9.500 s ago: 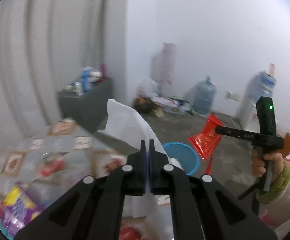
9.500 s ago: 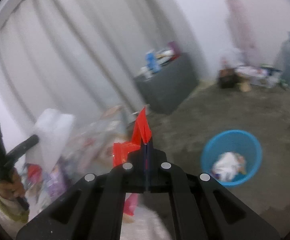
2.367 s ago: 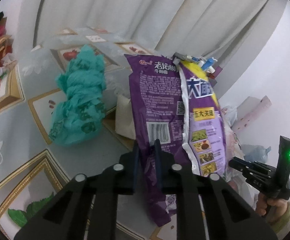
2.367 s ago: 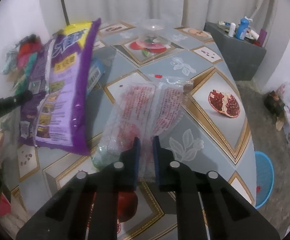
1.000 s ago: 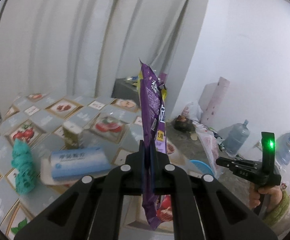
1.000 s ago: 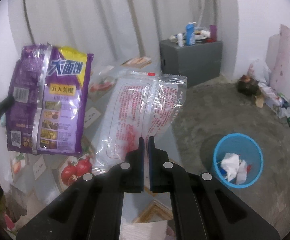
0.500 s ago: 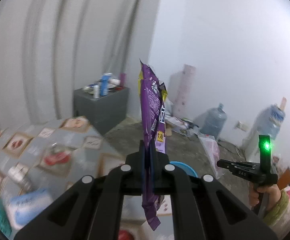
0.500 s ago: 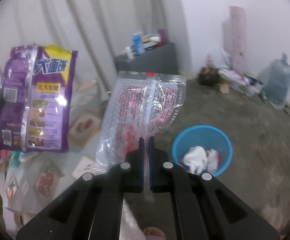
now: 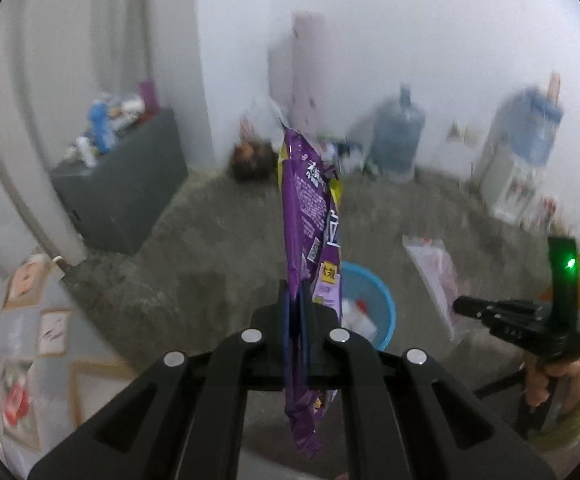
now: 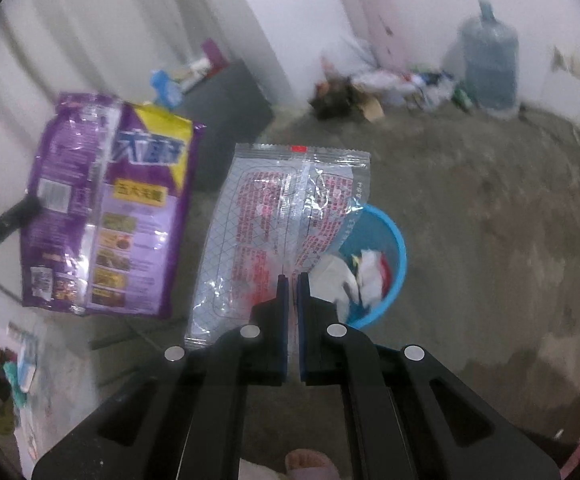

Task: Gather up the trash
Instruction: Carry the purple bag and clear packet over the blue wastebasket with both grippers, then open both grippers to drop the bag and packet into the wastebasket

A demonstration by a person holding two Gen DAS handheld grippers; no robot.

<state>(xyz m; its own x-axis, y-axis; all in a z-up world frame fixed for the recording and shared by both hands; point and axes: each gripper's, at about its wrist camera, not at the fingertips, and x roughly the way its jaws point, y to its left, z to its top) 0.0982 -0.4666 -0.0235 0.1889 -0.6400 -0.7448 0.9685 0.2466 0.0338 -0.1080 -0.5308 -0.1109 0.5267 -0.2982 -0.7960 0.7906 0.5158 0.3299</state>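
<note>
Left hand-held gripper [image 9: 297,300]: clamped on the tall purple plastic snack bag [image 9: 308,216], which stands edge-on between its pads, in the air.
Right hand-held gripper [image 10: 293,280]: pinching the lower edge of the clear plastic wrapper with red print [image 10: 285,224], held up above the floor.
Round blue plastic bin [image 10: 386,248]: on the grey concrete floor [image 10: 490,220] just beyond both bags, holding white crumpled trash.
Dark grey cabinet [image 9: 121,196]: farther off, by the wall.
Large blue water jug [image 10: 490,68]: at the far wall.
</note>
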